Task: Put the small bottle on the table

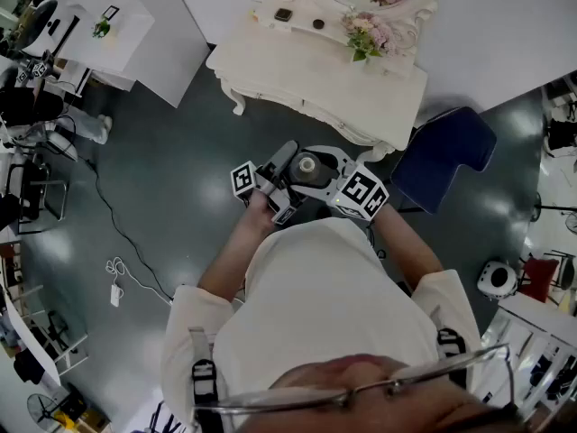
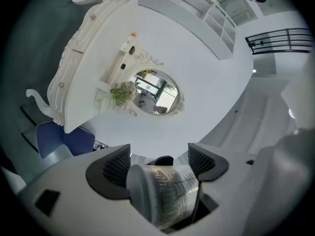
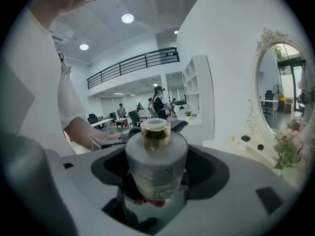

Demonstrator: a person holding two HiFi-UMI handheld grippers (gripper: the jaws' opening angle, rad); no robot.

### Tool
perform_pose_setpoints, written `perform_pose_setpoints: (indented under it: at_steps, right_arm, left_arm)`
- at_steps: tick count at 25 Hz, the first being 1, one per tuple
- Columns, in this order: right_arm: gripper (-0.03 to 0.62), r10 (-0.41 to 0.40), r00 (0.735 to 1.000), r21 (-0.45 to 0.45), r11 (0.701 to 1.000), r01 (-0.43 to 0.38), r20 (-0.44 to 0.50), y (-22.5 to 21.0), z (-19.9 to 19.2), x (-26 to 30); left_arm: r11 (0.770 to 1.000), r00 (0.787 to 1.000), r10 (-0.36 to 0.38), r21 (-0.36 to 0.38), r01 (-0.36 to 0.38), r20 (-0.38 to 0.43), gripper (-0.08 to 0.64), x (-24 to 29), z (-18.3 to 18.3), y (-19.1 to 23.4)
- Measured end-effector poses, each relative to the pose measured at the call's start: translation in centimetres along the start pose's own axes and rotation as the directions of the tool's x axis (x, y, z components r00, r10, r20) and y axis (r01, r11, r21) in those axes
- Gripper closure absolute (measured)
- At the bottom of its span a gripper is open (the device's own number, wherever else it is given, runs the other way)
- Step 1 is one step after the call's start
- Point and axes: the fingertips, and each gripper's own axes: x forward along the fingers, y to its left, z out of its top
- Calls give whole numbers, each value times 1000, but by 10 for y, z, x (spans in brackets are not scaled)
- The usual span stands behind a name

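The small frosted bottle (image 1: 306,163) with a gold cap is held in front of the person's chest, between both grippers. My left gripper (image 1: 288,171) comes in from the left and my right gripper (image 1: 325,173) from the right, their tips meeting. In the left gripper view the bottle (image 2: 165,193) lies across the left gripper (image 2: 157,167), both dark pads against its sides. In the right gripper view the bottle (image 3: 155,166) stands cap-up in the right gripper (image 3: 157,168), filling the gap between the pads. The white dressing table (image 1: 306,84) stands just ahead.
On the table are a flower bunch (image 1: 370,32), an oval mirror (image 2: 155,92) and small dark items (image 1: 283,14). A blue chair (image 1: 446,156) stands at the table's right end. A cable (image 1: 117,269) lies on the grey floor to the left.
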Motion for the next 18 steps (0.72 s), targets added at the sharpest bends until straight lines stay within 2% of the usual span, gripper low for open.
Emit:
perform_pose_setpoints:
  at_steps: [18]
  right_arm:
    - [250,-12,1000,10,1000,12,-14,13,3,16]
  left_arm:
    - [1000,1000,2,-8,-2,-8,192,-18,4,-9]
